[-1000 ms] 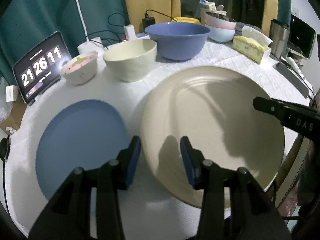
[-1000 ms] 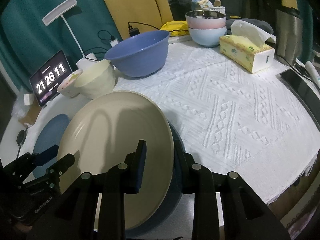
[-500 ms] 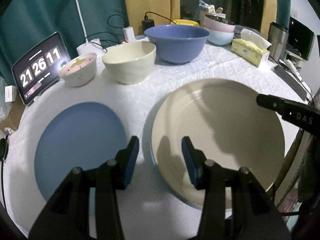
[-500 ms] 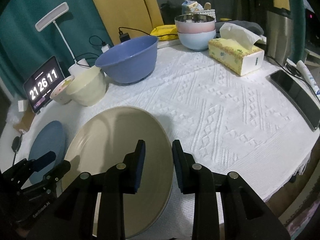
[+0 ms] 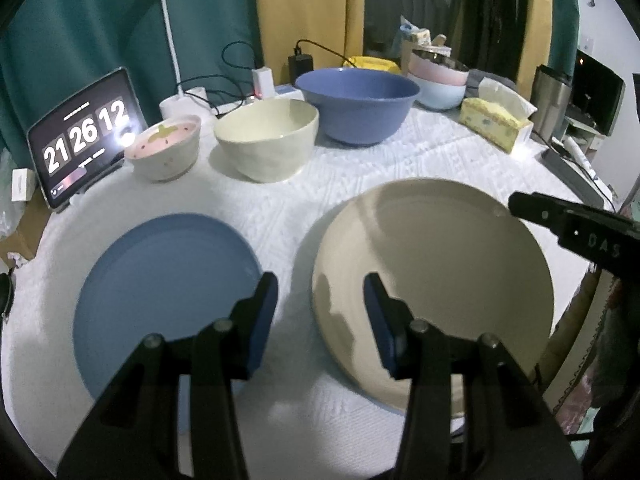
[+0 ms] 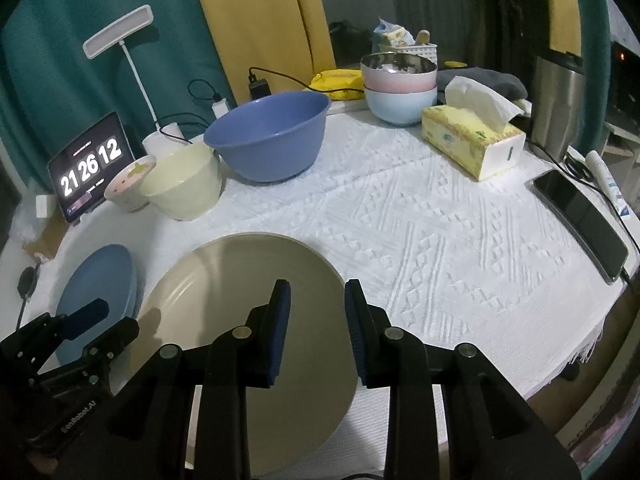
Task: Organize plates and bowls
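A large beige plate (image 5: 436, 272) lies flat on the white tablecloth, with a blue rim showing beneath it; it also shows in the right wrist view (image 6: 240, 304). A blue plate (image 5: 164, 280) lies left of it, seen too in the right wrist view (image 6: 100, 280). Behind stand a small pink bowl (image 5: 166, 148), a cream bowl (image 5: 268, 138) and a large blue bowl (image 5: 356, 102). My left gripper (image 5: 320, 320) is open and empty, above the gap between the plates. My right gripper (image 6: 316, 320) is open and empty over the beige plate's near edge.
Stacked pink and pale blue bowls (image 6: 400, 88) stand at the back. A tissue box (image 6: 472, 140), a phone (image 6: 584, 216), a metal flask (image 6: 556, 104), a clock tablet (image 5: 84, 136) and a desk lamp (image 5: 168, 20) ring the table. The table edge (image 6: 560, 368) is close on the right.
The beige plate, tilted in my right gripper a second ago, now lies flat. My right gripper has let go of it and drawn back. The left gripper has pulled back slightly.
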